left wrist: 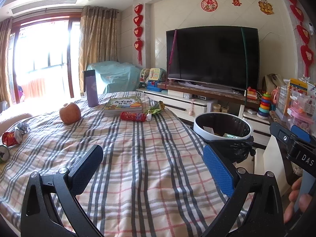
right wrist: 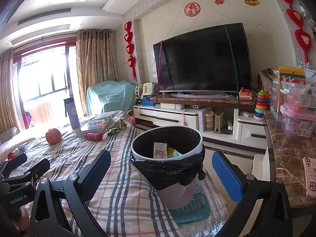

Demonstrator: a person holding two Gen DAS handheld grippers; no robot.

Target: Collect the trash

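With your left gripper [left wrist: 154, 169] and right gripper [right wrist: 161, 175] both wide open and empty, note the red wrapper [left wrist: 133, 116] lies at 12 o'clock from the left, long axis 9-to-3, nearer that hand than the bin [right wrist: 138, 138].

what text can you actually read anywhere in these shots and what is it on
"1928", upside down: white packet in the trash bin
"GenRobot.AI": left gripper body
"DAS", cut off: right gripper body
"福": round red wall sticker
Book cover, red wrapper: too blurred
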